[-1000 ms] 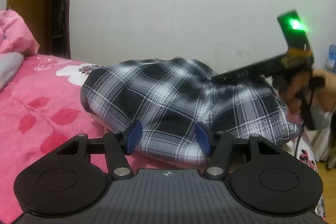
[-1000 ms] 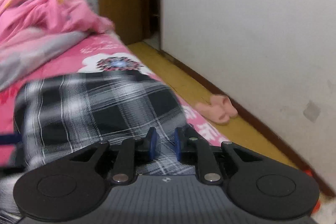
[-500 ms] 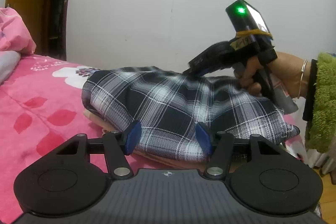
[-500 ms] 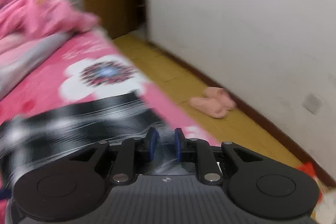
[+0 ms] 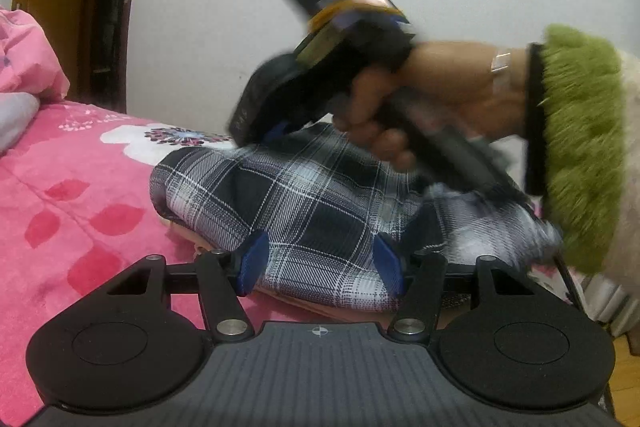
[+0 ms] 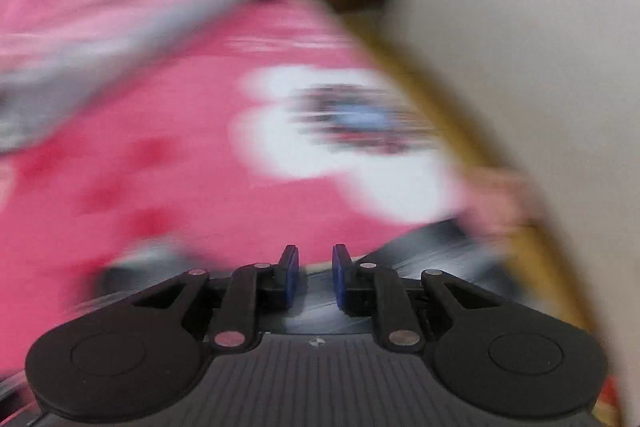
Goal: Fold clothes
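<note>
A black-and-white plaid garment lies bunched on the pink flowered bedsheet. My left gripper is low at its near edge. Its blue pads stand well apart with plaid cloth between them, and I see no pinch. A hand in a green fuzzy sleeve holds my right gripper over the garment's far side. In the blurred right wrist view, my right gripper has its pads close together on a fold of the plaid cloth, which trails off to the right.
A crumpled pink quilt lies at the far left of the bed. A brown door frame and a white wall stand behind. The bed's right edge drops to a wooden floor. A peach-coloured layer shows under the plaid garment.
My right gripper has swept left across the garment with plaid cloth still at its pads. The hand and green sleeve have come into the left view. My left gripper has stayed put.
</note>
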